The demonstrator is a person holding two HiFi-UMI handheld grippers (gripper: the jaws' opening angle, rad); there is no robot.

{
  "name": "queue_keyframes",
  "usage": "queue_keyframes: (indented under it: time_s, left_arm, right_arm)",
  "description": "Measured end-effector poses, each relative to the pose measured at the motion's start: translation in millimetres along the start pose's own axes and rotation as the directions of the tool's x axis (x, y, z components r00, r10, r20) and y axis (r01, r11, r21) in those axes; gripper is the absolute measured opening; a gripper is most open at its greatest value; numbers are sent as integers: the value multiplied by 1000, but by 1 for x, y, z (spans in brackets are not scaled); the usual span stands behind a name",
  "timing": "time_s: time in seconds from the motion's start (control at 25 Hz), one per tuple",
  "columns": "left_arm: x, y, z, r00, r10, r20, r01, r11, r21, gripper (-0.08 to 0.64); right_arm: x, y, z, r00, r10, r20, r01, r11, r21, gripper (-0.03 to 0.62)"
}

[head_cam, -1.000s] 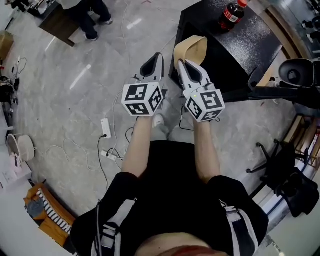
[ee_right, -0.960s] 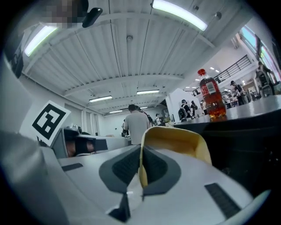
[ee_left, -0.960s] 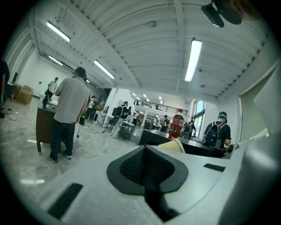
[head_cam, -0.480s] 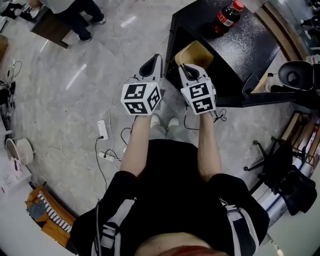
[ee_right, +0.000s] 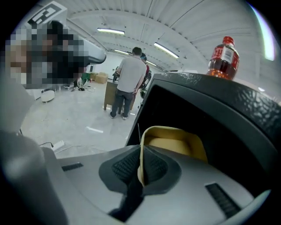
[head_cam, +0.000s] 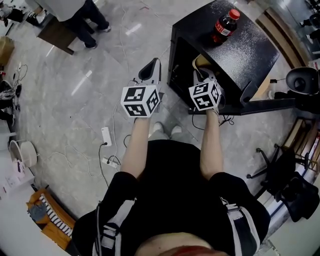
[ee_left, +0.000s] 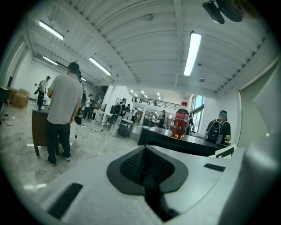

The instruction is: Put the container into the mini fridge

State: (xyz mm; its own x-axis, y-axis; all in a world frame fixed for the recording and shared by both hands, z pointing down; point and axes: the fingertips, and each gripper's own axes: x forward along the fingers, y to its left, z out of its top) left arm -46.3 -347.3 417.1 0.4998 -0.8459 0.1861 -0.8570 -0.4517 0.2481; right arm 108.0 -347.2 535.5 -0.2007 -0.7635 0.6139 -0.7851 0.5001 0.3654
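Note:
A tan open container (ee_right: 173, 143) is pinched by its near rim in my right gripper (ee_right: 141, 169). It sits just inside the dark opening of the black mini fridge (head_cam: 250, 47); in the head view only a bit of the container (head_cam: 201, 61) shows above the right gripper (head_cam: 202, 75). The fridge (ee_right: 228, 114) fills the right of the right gripper view. My left gripper (head_cam: 150, 70) hangs over the floor left of the fridge, its jaws shut with nothing between them (ee_left: 145, 167).
A cola bottle (head_cam: 223, 25) stands on the fridge top. A person (head_cam: 82, 15) stands by a brown desk (head_cam: 56, 30) at the far left. Cables and a power strip (head_cam: 105, 136) lie on the floor. An office chair (head_cam: 300, 75) stands at the right.
The right gripper has carried the container forward and to the right, from in front of the fridge into its opening. The left gripper has hardly moved.

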Motion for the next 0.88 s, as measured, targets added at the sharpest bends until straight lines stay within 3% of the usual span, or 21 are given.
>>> queue_keyframes:
  time_s: [0.2,0.28,0.32,0.4,0.48,0.56,0.68,0.76,0.8,0.88]
  left_arm:
    - [8,-7,3,1000,-24,-3,24,1000,15,11]
    - [10,-8,3,1000,-30,-4,30,999,16,11]
    - [10,-8,3,999,-31,-5,32,999,16,11]
    - [10,-7,3,999,-32,-6,32,999,14,11]
    - [10,-7,3,999,-33,-7,34,999,11,11]
    - [11,-7,4,999,-34,-3,34,999,13,11]
    - [10,-7,6,1000,-30,6,30,999,18,11]
    - [9,-6,7,1000,-27,13,27,999,21,11]
    - [8,-6,9,999,-26,19,25,999,23,11]
    - [6,-5,14,999,-21,34,20,999,28,11]
  right_arm:
    - [5,-11,1,996,-80,41,79,997,13,28]
    - [6,-13,4,994,-90,55,88,996,29,102]
    - [5,-12,8,993,-93,67,90,995,37,107]
    - [0,-9,21,989,-98,114,92,994,56,106]
    - [-10,-3,40,976,-83,204,62,992,106,31]
    - [-21,6,62,940,-14,340,-68,971,229,18]
    - [-47,9,101,812,56,580,-343,851,398,12]
    - [-66,2,123,749,30,662,-401,816,416,12]
    - [-73,-3,132,735,10,678,-399,815,420,12]
    - [-82,-12,144,732,-32,681,-371,819,437,12]
